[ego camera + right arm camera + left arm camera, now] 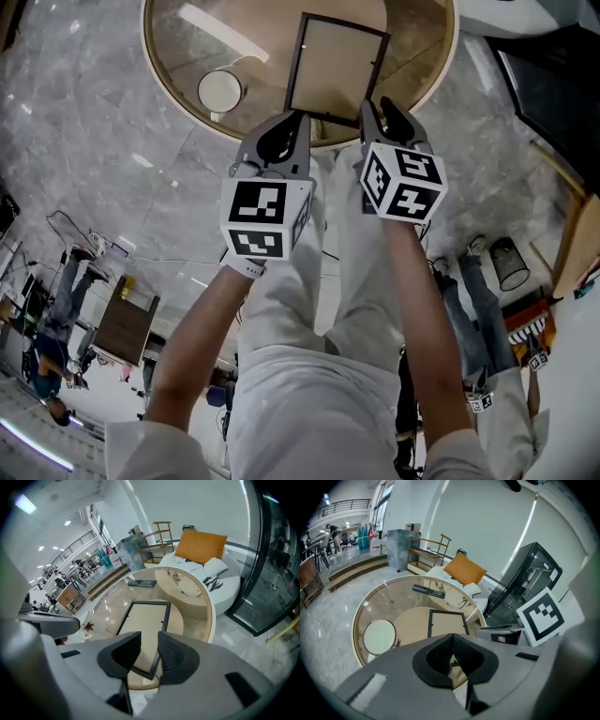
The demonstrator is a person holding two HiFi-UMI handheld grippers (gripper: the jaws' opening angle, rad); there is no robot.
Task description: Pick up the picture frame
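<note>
- Your counter (164, 66) runs off the head view's top edge
- There, your left tongs (298, 120) and right tongs (377, 111) cover the picture frame's (333, 67) near edge
- The dark flat thing (428, 591) beyond it is too small to name

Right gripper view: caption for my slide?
Open right gripper poised at near corner of the picture frame on the round table.

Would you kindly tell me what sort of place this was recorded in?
Probably a lounge corner of a large open office or showroom: a round glass-topped coffee table, a white sofa with an orange cushion, and desks with people further back.
</note>
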